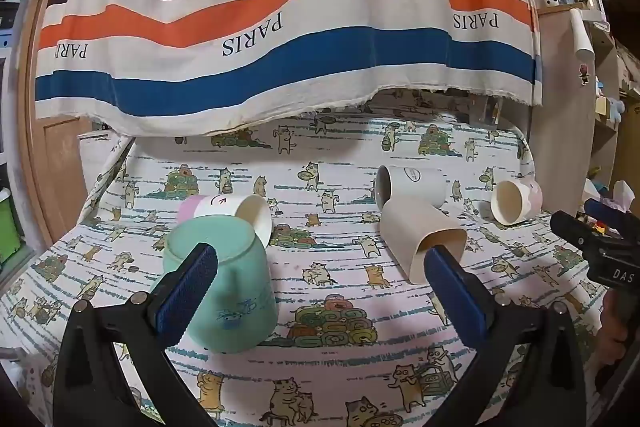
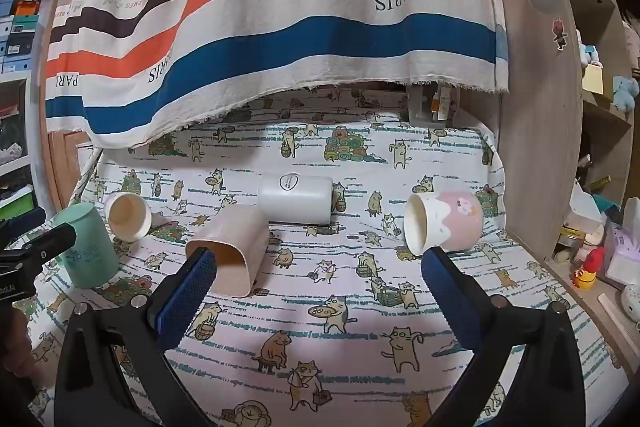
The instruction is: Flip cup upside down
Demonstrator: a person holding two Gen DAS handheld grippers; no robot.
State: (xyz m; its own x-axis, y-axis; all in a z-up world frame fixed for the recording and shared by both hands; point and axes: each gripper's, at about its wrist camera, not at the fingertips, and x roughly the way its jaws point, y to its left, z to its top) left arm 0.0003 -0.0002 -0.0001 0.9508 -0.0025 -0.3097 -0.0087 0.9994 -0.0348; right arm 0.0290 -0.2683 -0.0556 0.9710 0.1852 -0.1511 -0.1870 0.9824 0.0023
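Cotton printed with cartoon cats is covering the counter (image 1: 320,379), and a striped cloth (image 1: 280,7) lettered PARIS is hanging behind it. You are looking at five cups. The mint-green cup (image 1: 228,291), smooth and tapered, is standing upside down at about 8 o'clock in the left view, its flat base up. Just behind it, a white paper cup (image 1: 240,213) with a pink base is lying on its side. At 3 o'clock, a beige squarish tumbler (image 1: 424,235) is lying with its mouth toward you, its closed end touching a glossy white cylinder cup (image 1: 412,185), also on its side. The pink-and-white cup (image 2: 444,227) is lying at 2 o'clock in the right view, cream interior showing.

Your left tongs (image 1: 320,279) are spread wide, gripping nothing; the left blue ribbed pad (image 1: 188,295) is overlapping the mint cup's wall, though contact is unclear. Your right tongs (image 2: 320,279) are likewise gaping wide and empty, hovering between the beige tumbler and the pink cup.
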